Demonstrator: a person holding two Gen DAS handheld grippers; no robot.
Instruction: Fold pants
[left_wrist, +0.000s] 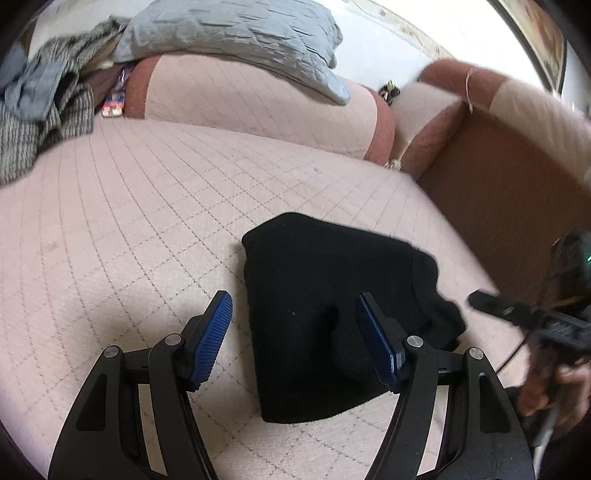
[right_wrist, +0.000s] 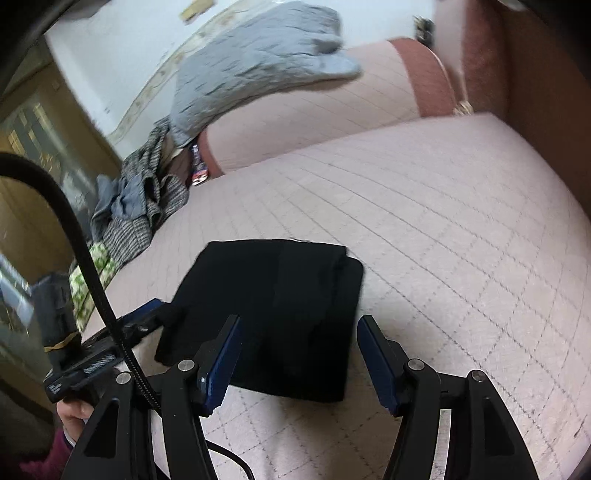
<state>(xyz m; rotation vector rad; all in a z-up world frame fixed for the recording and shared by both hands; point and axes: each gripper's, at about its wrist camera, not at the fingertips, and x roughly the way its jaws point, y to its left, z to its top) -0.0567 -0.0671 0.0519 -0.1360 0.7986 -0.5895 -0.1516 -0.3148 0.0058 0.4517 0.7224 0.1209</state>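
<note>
Your left gripper (left_wrist: 293, 321) has its blue-padded jaws spread wide and holds nothing; it hovers over the near edge of the black pants (left_wrist: 332, 317). The pants lie folded into a compact bundle on the pink quilted sofa seat (left_wrist: 129, 206), filling the gap between your fingers and reaching up toward 12 o'clock. In the left wrist view your right gripper (left_wrist: 484, 301) comes in from 3 o'clock, blurred, its tip just beside the rumpled right edge of the pants.

Your right gripper (right_wrist: 297, 350) is likewise spread apart and empty, poised above the pants (right_wrist: 280, 314), which in the right wrist view form a neat dark rectangle between the fingers. At 9 o'clock there, your left gripper (right_wrist: 147, 312) sits at the left edge of the fabric; whether it touches the cloth you cannot tell. A black cable (right_wrist: 85, 251) curves past at 9 to 10 o'clock.

Farther out, the sofa backrest (left_wrist: 240, 103) rises at 12 o'clock with a grey quilted blanket (left_wrist: 236, 40) draped over it. A pile of grey clothes (left_wrist: 40, 110) lies at 10 o'clock on the seat.
</note>
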